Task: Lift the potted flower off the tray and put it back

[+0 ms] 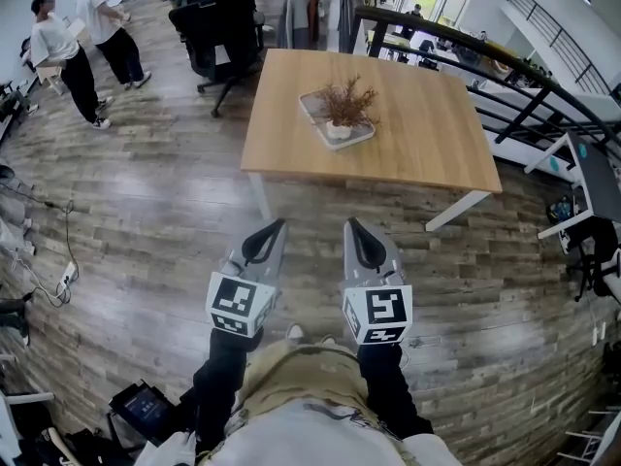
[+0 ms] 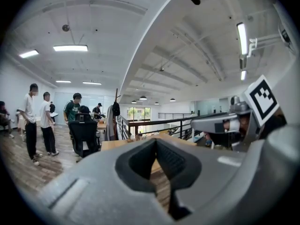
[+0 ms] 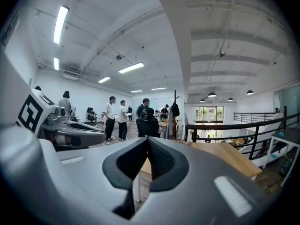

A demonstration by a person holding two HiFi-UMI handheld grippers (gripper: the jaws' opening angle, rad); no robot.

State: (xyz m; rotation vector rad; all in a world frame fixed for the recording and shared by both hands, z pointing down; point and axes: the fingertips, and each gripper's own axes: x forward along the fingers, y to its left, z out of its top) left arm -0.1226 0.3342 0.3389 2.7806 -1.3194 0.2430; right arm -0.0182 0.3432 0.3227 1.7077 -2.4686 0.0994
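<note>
A small white pot of dried brown flowers [image 1: 339,115] stands on a pale tray [image 1: 312,106] in the middle of a wooden table [image 1: 427,134]. Both grippers hang over the floor, short of the table's near edge and well apart from the pot. My left gripper [image 1: 278,224] is shut with nothing in it, and so is my right gripper [image 1: 350,223]. In the left gripper view the jaws [image 2: 156,141] meet at their tips; the table top [image 2: 111,145] shows beyond them. The right gripper view shows its jaws [image 3: 147,140] closed, the table [image 3: 234,156] ahead to the right.
A black office chair [image 1: 222,19] stands beyond the table's far left corner. Two people [image 1: 60,47] stand at the far left. A black railing [image 1: 505,66] and a desk [image 1: 594,178] run along the right. A cable and power strip [image 1: 66,278] lie on the floor at left.
</note>
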